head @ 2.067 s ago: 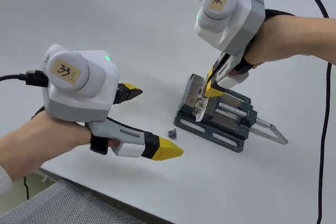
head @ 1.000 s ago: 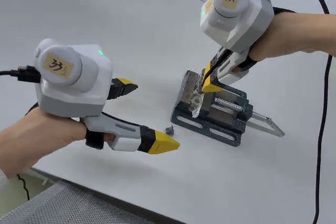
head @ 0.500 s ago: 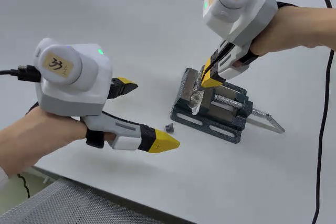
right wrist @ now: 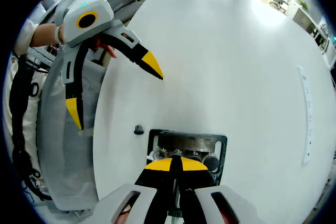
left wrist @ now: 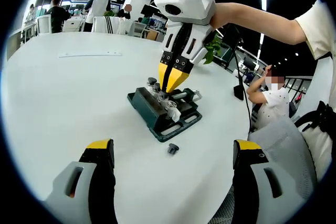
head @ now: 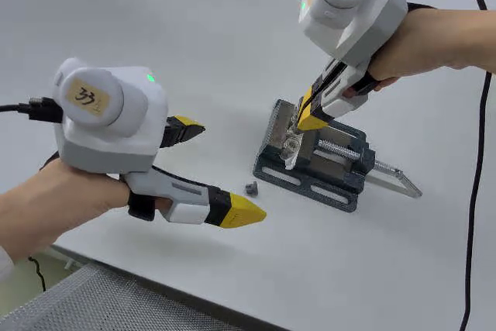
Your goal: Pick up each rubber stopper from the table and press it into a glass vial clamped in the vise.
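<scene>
In the head view the left gripper [head: 215, 170] hangs low over the bench [head: 194, 36] with its jaws spread wide and nothing between them. A lone rubber stopper [head: 250, 188] sits on the bench just in front of the vise [head: 345, 168], close beside the nearer yellow tip. The right gripper [head: 310, 122] points steeply down with its jaws closed, its tips at the glass vials [head: 292, 145] clamped in the vise.

In the left gripper view the stopper lies on the bench ahead, about midway between that gripper's two open jaws, with the vise beyond it. The right gripper's closed tips come down onto the row of vials from above.

In the right gripper view the yellow tips meet with no visible gap, right over the vial mouths. I cannot tell whether a stopper is under them, or which vials are already plugged. The loose stopper lies off the vise's corner.

My judgement: one stopper is being pressed home or has just been seated, and the one on the bench is next. That calls for lowering the open gripper, centring the jaws on the small stopper, closing gently on its sides, then carrying it upright to an unplugged vial
</scene>
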A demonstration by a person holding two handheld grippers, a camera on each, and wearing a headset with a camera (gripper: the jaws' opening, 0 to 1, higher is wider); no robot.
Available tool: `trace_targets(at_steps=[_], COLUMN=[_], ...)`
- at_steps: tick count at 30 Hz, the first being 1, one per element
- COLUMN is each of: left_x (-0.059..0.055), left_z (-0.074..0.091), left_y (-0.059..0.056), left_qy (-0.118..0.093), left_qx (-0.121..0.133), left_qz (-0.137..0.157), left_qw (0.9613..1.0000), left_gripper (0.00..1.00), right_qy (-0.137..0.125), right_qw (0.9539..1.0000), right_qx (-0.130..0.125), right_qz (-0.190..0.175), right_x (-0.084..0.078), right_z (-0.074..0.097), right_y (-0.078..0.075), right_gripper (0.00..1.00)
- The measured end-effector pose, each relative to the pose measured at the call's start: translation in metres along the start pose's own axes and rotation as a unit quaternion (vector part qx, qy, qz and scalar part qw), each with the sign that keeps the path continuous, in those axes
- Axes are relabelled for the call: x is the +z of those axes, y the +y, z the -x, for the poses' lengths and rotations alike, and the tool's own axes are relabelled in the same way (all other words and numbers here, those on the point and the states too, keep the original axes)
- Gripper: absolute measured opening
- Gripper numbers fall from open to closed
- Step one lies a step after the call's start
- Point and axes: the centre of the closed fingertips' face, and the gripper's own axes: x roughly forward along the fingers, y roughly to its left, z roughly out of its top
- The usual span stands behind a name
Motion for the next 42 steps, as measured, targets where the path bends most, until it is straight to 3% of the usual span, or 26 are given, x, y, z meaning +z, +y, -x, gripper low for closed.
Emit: trace_targets(at_steps=[2, 11, 26, 39, 42], left_x=[0.0005, 0.0026, 0.0017, 0.0028, 0.0032], left_z=[0.0002, -0.0047, -0.0045, -0.0025, -0.0019], left_y=[0.0009, -0.0004, 0.0001, -0.0004, 0.0011], left_qy=[-0.001, -0.001, 0.001, 0.003, 0.004], left_qx=[0.001, -0.003, -0.004, -0.002, -0.001], left_qz=[0.000, 0.000, 0.001, -0.003, -0.003], left_qw=[1.0000, 1.0000, 1.0000, 1.0000, 1.0000], left_gripper=[0.94, 0.94, 0.93, 0.93, 0.93], right_qy=[0.005, 0.020, 0.026, -0.003, 0.002], right_qw=[0.9999, 0.9995, 0.9990, 0.9993, 0.9992], right_qx=[-0.005, -0.014, -0.019, -0.023, -0.025], right_qz=[0.016, 0.018, 0.031, 0.030, 0.030], right_x=[-0.0014, -0.0016, -0.0012, -0.0032, -0.0025], right_z=[0.0007, -0.0014, -0.0025, -0.0019, -0.0016], right_y=[0.0028, 0.0007, 0.0002, 0.0039, 0.0041], right_gripper=[0.00, 0.00, 0.00, 0.00, 0.00])
